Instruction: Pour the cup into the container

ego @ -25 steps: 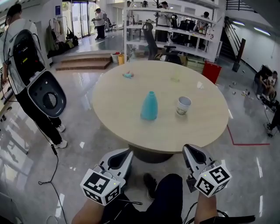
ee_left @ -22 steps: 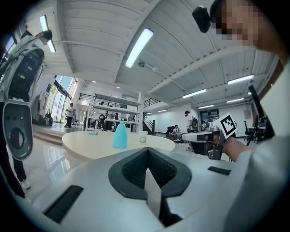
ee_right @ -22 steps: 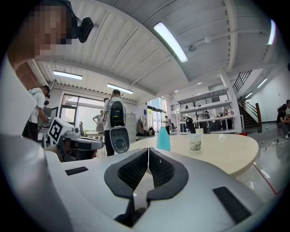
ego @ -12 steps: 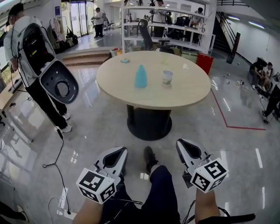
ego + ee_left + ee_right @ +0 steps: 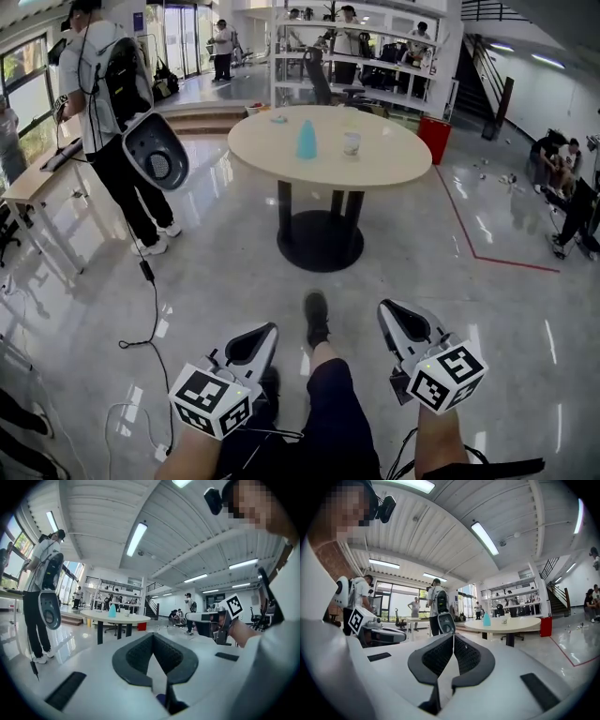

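**Step in hand (judged):** approach. I stood on the floor well apart from the round worktop (image 5: 375,167). To do it well I needed to come up to its near edge, then part one set of jaws before reaching.

**Cup** (image 5: 352,142): upright on the worktop, near its middle.

**Teal container** (image 5: 307,140): upright on the worktop, apart from the cup.

**Left gripper** (image 5: 251,343): far short of the worktop, jaws clenched together, holding nothing.

**Right gripper** (image 5: 401,321): far short of the worktop, jaws likewise clenched and empty.
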A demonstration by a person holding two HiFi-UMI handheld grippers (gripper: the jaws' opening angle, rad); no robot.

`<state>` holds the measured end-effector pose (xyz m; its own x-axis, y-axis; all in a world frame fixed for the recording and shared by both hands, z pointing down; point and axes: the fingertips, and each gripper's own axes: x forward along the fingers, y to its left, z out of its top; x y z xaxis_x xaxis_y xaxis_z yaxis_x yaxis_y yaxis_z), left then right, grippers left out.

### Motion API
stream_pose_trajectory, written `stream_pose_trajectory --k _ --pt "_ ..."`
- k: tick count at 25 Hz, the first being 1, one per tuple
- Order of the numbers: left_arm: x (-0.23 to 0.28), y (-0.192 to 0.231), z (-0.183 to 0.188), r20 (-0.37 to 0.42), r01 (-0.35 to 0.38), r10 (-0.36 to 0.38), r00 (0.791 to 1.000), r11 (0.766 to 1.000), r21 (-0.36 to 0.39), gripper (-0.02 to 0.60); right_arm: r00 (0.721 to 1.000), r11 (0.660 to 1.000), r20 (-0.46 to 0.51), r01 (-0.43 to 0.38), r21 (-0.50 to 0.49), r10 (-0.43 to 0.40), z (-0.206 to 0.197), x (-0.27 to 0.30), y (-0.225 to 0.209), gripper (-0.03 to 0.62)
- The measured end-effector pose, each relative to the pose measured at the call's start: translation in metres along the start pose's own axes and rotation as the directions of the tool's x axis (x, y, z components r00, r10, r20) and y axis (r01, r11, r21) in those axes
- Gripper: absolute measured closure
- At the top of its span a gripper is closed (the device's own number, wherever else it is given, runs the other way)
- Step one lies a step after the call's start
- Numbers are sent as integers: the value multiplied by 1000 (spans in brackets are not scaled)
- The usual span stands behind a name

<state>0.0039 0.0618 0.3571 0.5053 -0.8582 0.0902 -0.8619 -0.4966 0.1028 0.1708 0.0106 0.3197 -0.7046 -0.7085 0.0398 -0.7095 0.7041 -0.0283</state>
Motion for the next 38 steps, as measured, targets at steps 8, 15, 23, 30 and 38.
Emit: stream_pose_trajectory --k 8,15,23,30,38 --pt "-97 -82 -18 20 -24 24 1000 1000 -18 589 999 999 -19 -38 -12 38 -10 -106 79 585" --pt "-172 -175 -34 7 -7 7 1000 1000 -17 589 1000 1000 -20 -18 10 18 -21 -223 129 585" --pt "-265 -264 -50 -10 21 -21 1000 1000 9 589 1000 999 -5 17 32 -17 -26 -330 192 585" --pt "-347 -326 -75 -19 23 -23 1000 1000 -21 589 1000 999 -19 17 46 -16 -44 -419 261 585" --pt "-439 -401 -88 -15 52 -53 998 998 -26 589 999 997 -12 52 49 -51 -42 -519 332 585"
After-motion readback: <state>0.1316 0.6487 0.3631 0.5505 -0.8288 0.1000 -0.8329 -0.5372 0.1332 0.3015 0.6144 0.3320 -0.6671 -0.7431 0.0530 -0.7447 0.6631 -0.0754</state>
